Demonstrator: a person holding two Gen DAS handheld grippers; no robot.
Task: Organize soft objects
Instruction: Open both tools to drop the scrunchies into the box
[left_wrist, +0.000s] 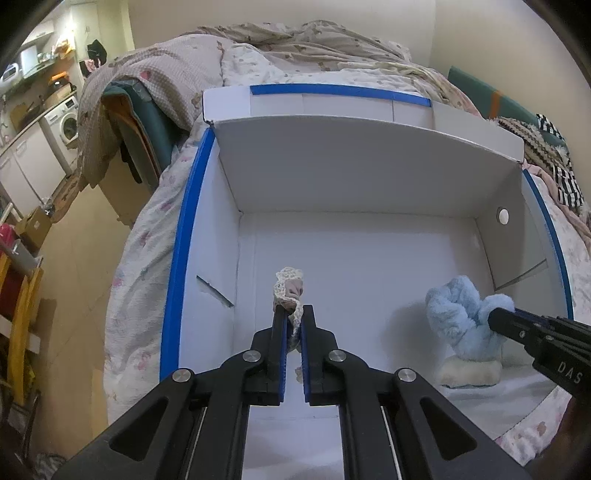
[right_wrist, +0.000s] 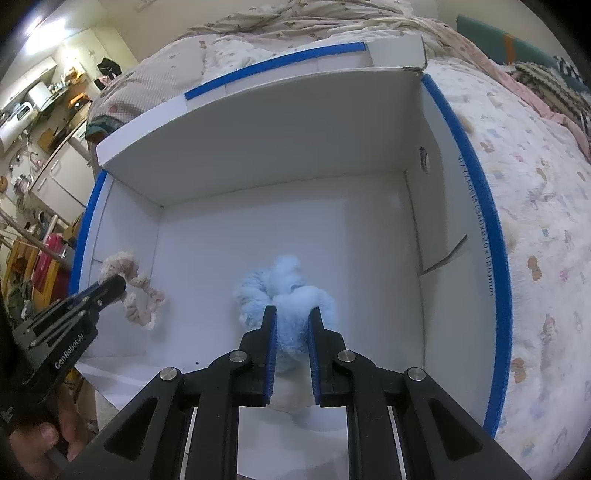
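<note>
Your left gripper pinches the limp pink scrunchie over the white box floor; it probably weighs nothing. Your right gripper squeezes the fluffy blue scrunchie, compressible, atop a cream one

Rumpled floral bedding, cream walls, washing machine left.

Both wrist views close, facing down into shared white box
</note>
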